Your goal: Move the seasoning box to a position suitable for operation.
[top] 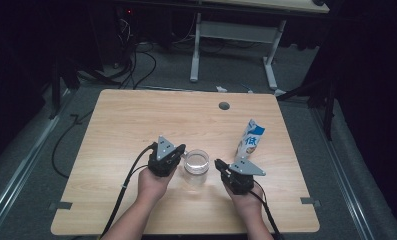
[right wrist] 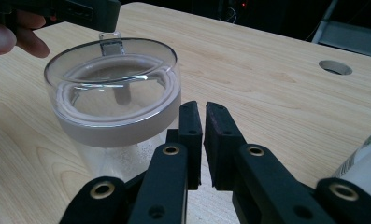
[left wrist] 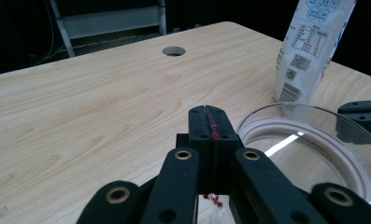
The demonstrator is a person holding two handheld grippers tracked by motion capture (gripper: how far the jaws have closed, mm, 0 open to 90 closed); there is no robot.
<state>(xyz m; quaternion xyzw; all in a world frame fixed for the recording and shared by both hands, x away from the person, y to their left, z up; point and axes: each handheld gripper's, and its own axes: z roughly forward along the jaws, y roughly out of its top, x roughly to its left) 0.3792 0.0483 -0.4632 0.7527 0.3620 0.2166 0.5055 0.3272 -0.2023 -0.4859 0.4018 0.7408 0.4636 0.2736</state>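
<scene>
A low clear glass jar with a whitish band round its base stands in the middle of the wooden table. My left gripper rests just left of the jar; its jaws are pressed together, with a red smear along the seam. On the jar's other side lies my right gripper, its jaws closed to a thin slit with nothing in it, the tips close to the jar. A white-and-blue carton stands upright behind the right gripper.
A round cable hole sits near the table's far edge. The carton rises right behind the jar in the left gripper view. Cables and a white desk frame lie on the floor beyond.
</scene>
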